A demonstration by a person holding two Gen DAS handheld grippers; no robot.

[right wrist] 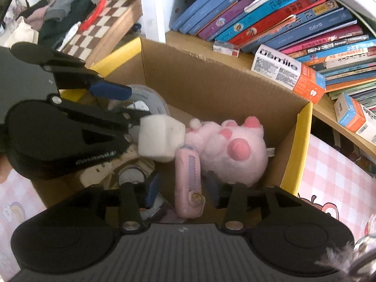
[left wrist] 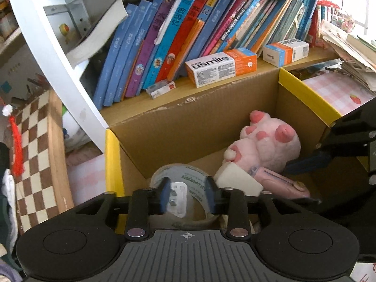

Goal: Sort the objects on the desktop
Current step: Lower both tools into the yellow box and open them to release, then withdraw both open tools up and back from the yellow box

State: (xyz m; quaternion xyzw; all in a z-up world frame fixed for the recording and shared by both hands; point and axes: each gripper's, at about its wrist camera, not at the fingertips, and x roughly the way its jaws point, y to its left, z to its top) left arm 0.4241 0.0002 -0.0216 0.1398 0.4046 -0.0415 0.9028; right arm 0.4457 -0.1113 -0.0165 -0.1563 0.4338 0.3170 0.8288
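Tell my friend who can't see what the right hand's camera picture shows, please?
A cardboard box holds a pink plush toy, a white sponge block, a pink utility knife and a roll of tape. The right gripper hangs open over the knife, and the left gripper reaches in by the tape. Books lean on a shelf behind.

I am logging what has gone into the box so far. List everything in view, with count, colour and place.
cardboard box: one, brown with yellow flap edges, on the desk below the shelf
pink plush toy: one, in the box
white foam block: one, in the box beside the plush
pink utility knife: one, in the box
clear tape roll: one, in the box
books: many, mostly blue, on the shelf
white-and-orange cartons: two, on the shelf
chequered board: one, brown and cream, beside the box
left gripper: open
right gripper: open
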